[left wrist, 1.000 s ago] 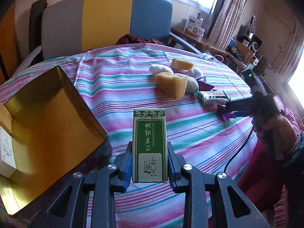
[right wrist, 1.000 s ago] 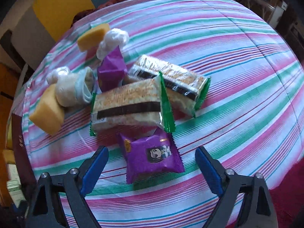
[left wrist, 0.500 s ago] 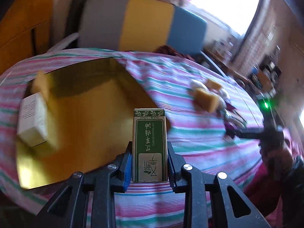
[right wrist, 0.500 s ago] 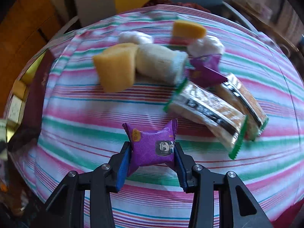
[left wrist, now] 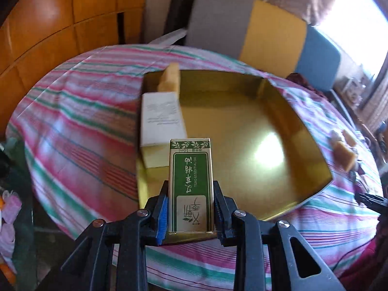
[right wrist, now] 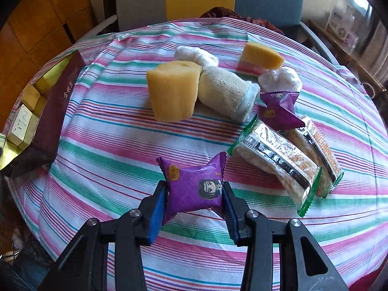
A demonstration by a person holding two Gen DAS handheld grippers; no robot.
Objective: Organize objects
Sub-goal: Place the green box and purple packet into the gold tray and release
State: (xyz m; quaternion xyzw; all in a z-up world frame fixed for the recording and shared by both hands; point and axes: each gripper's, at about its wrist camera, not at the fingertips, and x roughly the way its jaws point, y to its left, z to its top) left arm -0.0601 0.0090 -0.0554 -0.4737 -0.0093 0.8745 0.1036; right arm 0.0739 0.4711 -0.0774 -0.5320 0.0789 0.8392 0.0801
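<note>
My left gripper (left wrist: 190, 194) grips a tall green and gold essential-oil box (left wrist: 191, 184) upright above the near edge of the gold-lined box (left wrist: 242, 131). Its jaws are just easing open, with the pads still against the box. A white carton (left wrist: 161, 118) and a yellow sponge block (left wrist: 171, 80) lie along the gold box's left wall. My right gripper (right wrist: 195, 191) is shut on a purple snack packet (right wrist: 194, 186), held just above the striped cloth.
On the cloth lie a yellow sponge chunk (right wrist: 173, 89), a rolled sock (right wrist: 225, 94), another purple packet (right wrist: 278, 110) and two green-edged cracker packs (right wrist: 274, 157). The gold box's dark red outer wall (right wrist: 53, 111) stands at the left. A striped chair (left wrist: 266, 31) is behind the table.
My left gripper swung left with the green box until it came over the gold box. My right gripper closed on the purple packet and lifted it slightly.
</note>
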